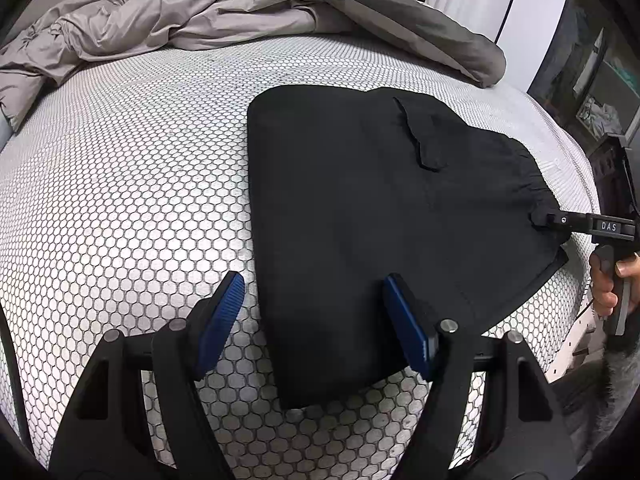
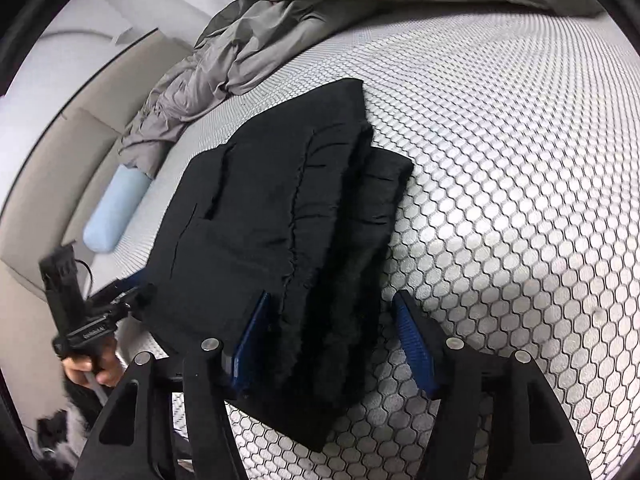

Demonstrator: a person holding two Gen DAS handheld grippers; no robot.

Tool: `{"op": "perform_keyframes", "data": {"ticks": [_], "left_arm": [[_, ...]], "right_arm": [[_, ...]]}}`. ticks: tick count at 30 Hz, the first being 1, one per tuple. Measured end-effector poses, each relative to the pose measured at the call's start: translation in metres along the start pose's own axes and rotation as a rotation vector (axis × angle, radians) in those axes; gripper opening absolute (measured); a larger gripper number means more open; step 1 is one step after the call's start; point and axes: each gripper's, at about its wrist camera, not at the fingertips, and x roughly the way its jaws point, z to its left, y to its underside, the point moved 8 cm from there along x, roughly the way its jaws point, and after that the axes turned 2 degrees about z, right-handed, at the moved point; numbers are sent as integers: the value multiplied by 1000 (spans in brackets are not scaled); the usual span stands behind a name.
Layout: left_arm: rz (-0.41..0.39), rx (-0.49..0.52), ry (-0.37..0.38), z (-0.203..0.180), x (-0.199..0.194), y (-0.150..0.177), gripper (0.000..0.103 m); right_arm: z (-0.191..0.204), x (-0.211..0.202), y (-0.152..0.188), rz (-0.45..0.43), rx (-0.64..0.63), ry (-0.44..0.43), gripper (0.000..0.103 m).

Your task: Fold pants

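Note:
Black pants (image 1: 360,208) lie folded into a thick stack on the honeycomb-patterned mattress (image 1: 120,184). My left gripper (image 1: 312,320) is open, its fingers straddling the near left corner of the stack. In the right wrist view the pants (image 2: 272,232) show their gathered waistband layers. My right gripper (image 2: 332,344) is open around the near end of the stack, with the waistband edge between its blue pads. The right gripper also shows in the left wrist view (image 1: 540,220), at the stack's right corner. The left gripper shows at the left in the right wrist view (image 2: 132,300).
A crumpled grey duvet (image 1: 192,12) is piled along the far side of the bed. A light blue pillow (image 2: 116,208) lies by the beige headboard (image 2: 48,184). The mattress edge (image 1: 576,184) runs close to the pants on the right.

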Motion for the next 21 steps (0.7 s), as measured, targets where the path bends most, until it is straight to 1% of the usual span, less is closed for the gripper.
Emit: {"op": "perform_keyframes", "data": {"ticks": [1, 2, 3, 4, 5, 6, 9, 11, 14, 16, 18, 21], "left_arm": [[2, 0, 11, -3, 1, -1, 69], [8, 1, 24, -7, 3, -1, 69], [6, 9, 13, -9, 4, -1, 68], [4, 20, 6, -10, 5, 0, 66], [1, 37, 7, -14, 6, 0, 60], [-9, 44, 5, -17, 4, -2, 59], [-13, 44, 12, -20, 7, -7, 58], [-13, 20, 10, -18, 11, -11, 58], [-19, 17, -24, -17, 19, -22, 59], [-16, 12, -31, -15, 21, -25, 59], [-23, 3, -36, -14, 19, -29, 58], [-56, 27, -70, -17, 8, -33, 59]], "right_arm": [[3, 1, -1, 0, -13, 10, 52], [5, 2, 0, 1, -18, -5, 43], [7, 4, 2, 10, -15, -21, 42], [8, 5, 2, 4, -22, -11, 40], [9, 5, 4, 1, -31, -8, 38], [11, 4, 4, -5, -36, -5, 37], [14, 7, 1, -22, -28, -7, 36], [15, 12, -9, -42, -10, -7, 35], [18, 29, -28, -71, 35, 10, 36], [15, 34, -33, -50, 41, 23, 40], [14, 30, -33, -23, 61, -1, 43], [15, 14, -34, -39, 53, -14, 44]]}}
